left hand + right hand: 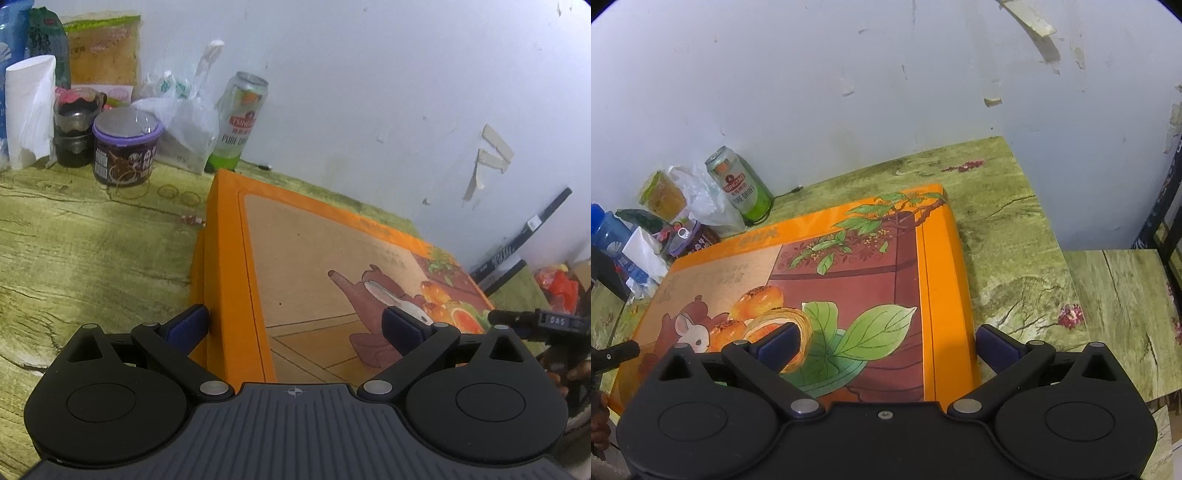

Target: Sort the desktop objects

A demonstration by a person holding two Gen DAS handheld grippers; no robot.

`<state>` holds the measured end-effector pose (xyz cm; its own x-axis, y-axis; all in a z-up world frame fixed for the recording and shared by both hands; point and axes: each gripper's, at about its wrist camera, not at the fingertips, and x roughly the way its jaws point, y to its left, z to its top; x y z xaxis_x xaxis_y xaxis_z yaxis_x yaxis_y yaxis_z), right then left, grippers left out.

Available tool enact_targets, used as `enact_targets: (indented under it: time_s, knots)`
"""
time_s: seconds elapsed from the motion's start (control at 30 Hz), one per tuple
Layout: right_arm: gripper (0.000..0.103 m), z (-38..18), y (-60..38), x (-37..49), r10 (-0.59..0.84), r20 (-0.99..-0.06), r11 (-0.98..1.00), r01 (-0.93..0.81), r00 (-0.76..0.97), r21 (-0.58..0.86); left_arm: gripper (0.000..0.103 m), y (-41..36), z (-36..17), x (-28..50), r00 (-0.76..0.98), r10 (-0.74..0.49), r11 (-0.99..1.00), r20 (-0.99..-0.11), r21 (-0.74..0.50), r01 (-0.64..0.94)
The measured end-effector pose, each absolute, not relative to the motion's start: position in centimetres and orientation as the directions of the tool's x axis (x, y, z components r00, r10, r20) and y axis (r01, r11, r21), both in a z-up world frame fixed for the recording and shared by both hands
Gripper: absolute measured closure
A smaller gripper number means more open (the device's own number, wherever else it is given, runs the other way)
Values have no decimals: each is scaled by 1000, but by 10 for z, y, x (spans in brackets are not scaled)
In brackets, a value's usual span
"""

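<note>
A large flat orange gift box (314,251) with a cartoon lid lies on the green wood-grain table (74,240). My left gripper (295,326) is open and straddles the box's near left edge, with one blue pad beside the orange side wall and the other above the lid. In the right wrist view the same box (849,273) fills the middle. My right gripper (886,347) is open across the box's near right edge, its left pad over the leaf picture and its right pad outside the box above the table (1015,240).
Against the wall at the back left stand a green beer can (240,122), a plastic bag (184,122), a purple-lidded tub (125,147), a glass jar (74,125) and folded tissue (29,110). A blue bottle (609,232) stands far left. A lower table surface (1115,295) adjoins on the right.
</note>
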<state>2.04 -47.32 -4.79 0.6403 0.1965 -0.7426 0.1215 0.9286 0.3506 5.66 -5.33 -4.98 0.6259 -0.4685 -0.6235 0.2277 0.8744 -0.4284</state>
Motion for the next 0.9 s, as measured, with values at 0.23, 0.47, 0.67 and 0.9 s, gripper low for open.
enact_targets:
  time_s: [0.23, 0.47, 0.67, 0.9]
  knots:
    - [0, -42, -478, 23, 187, -758, 933, 129, 625, 337, 3, -58, -47, 55, 648, -492, 857, -581, -455, 242]
    - [0, -38, -483, 29, 166, -778, 940, 141, 606, 311, 3, -66, -51, 54, 653, -504, 848, -565, -468, 250]
    - [0, -41, -480, 38, 162, -797, 948, 133, 581, 289, 3, -62, -54, 54, 660, -500, 845, -561, -482, 230]
    - [0, -44, -473, 46, 169, -815, 954, 116, 555, 277, 3, -55, -56, 51, 670, -489, 846, -559, -492, 207]
